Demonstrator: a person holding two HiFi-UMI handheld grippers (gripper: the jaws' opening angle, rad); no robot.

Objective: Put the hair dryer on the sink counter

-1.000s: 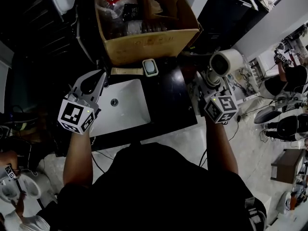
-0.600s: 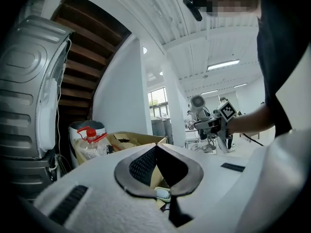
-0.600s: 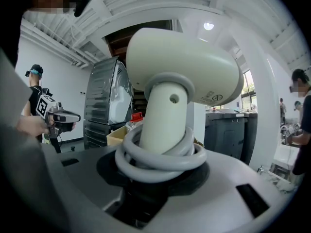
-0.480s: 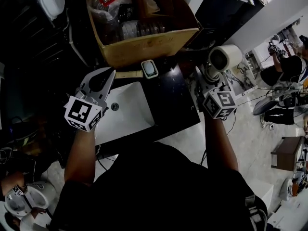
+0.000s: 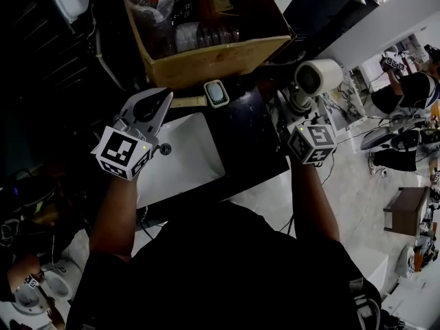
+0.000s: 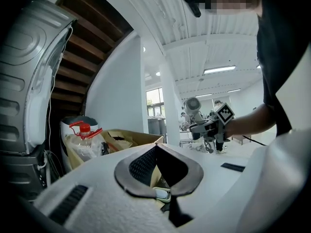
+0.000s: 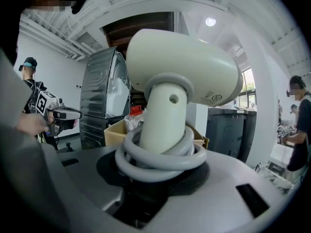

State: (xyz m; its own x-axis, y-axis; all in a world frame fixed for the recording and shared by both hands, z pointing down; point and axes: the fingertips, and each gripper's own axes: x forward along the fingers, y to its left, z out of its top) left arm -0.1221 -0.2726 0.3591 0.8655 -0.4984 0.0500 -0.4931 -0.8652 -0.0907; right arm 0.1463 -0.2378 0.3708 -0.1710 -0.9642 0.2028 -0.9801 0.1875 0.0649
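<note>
A cream hair dryer (image 5: 317,76) (image 7: 184,67) stands upright with its grey cord coiled round the handle. My right gripper (image 5: 300,107) (image 7: 158,166) is shut on that handle. It holds the dryer in the air just off the right end of the black sink counter (image 5: 251,139). My left gripper (image 5: 165,98) (image 6: 156,149) hovers over the back left corner of the white basin (image 5: 189,160). Its jaws meet at the tips with nothing between them. The left gripper view shows the hair dryer (image 6: 193,106) far off to the right.
A small white-and-grey gadget (image 5: 216,93) lies at the counter's back edge. Behind it stands an open cardboard box (image 5: 206,53) with bottles, one red-capped (image 6: 85,135). A grey washing machine (image 7: 104,96) stands at the left. People (image 5: 412,88) stand at the far right.
My left gripper has drifted right and slightly away from me, along the basin's left side. The right gripper, with the hair dryer still in it, has shifted a little left toward the counter.
</note>
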